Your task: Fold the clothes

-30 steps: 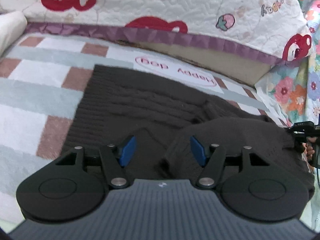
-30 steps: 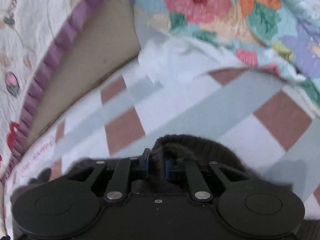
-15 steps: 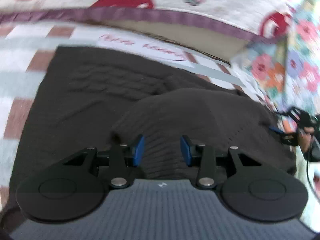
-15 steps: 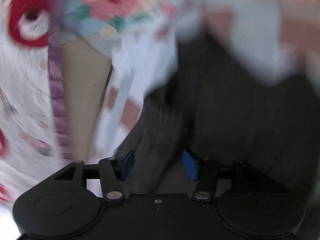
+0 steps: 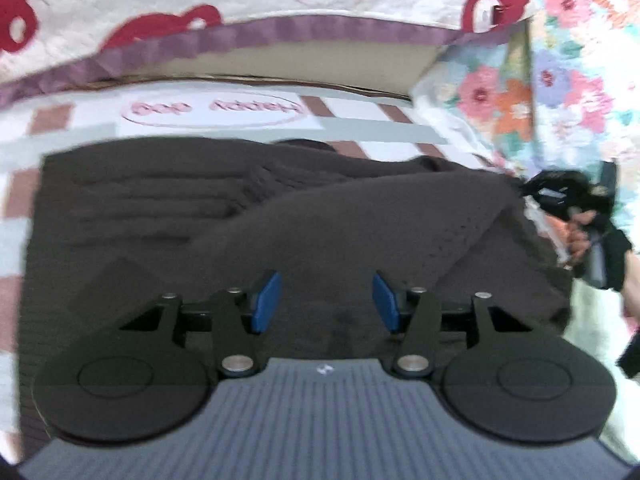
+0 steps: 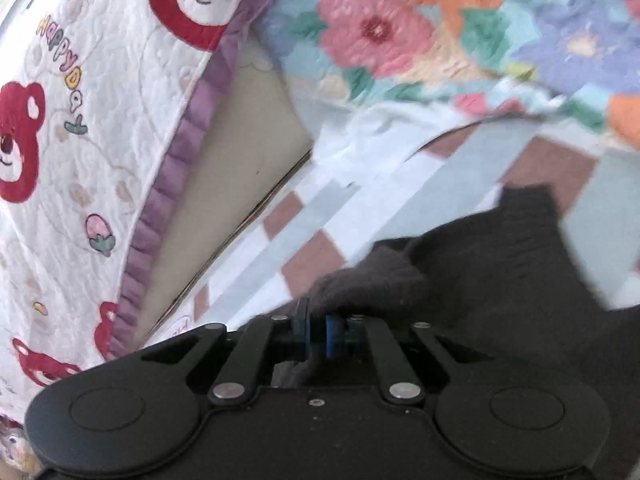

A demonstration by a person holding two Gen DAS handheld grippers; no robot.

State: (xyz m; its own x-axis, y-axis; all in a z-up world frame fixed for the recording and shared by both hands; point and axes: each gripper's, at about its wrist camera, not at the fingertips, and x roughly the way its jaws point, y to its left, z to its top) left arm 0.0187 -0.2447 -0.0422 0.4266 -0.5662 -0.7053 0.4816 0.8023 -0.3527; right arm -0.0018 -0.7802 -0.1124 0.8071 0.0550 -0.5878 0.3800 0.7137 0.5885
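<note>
Right gripper clamped on a bunched fold of the dark brown knit sweater, which lies across the checked blanket. Left gripper opening above it, holding nothing. One-sided pull may skew the fold.

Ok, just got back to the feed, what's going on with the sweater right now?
A person is folding a dark brown knit sweater spread on a checked blanket. The right hand-held gripper is shut on a bunched edge of the knit at the sweater's right side. The left hand-held gripper hangs over the near part of the sweater with its jaws opening; its blue pads do not pinch the fabric. One flap already lies folded across the body.
</note>
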